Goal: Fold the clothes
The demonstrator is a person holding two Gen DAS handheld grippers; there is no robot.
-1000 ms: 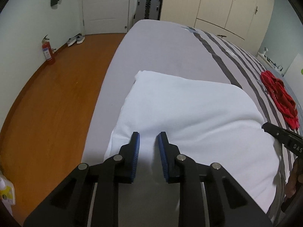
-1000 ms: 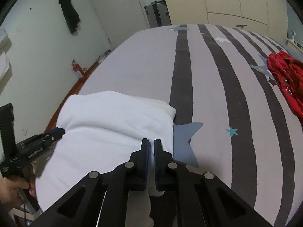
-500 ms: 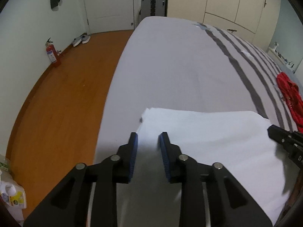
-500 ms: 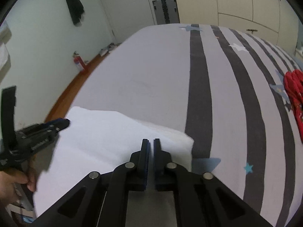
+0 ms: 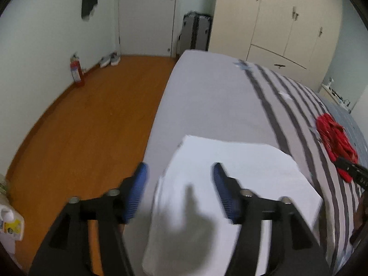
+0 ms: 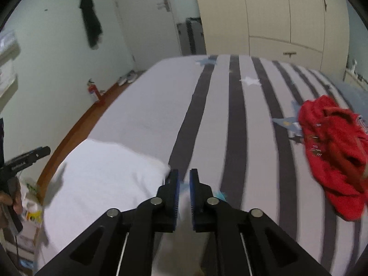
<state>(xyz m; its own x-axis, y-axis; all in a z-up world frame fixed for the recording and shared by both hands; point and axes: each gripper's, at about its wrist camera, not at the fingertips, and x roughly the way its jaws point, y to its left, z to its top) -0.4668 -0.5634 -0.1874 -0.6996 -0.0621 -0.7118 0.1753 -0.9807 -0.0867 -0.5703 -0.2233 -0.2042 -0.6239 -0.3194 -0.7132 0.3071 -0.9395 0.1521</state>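
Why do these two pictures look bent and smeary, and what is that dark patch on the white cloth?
Both views are fisheye: walls and bed edges bow, corners go black. Left wrist view: motion blur smears the left claw; the patch is its shadow on the white garment. Right wrist view: red garment softly blurred, light dim.

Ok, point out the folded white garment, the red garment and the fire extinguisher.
folded white garment (image 5: 241,168): left wrist view, flat top of the fold.
red garment (image 6: 333,151): right wrist view, middle of the crumpled heap.
fire extinguisher (image 5: 77,72): left wrist view, red cylinder body.
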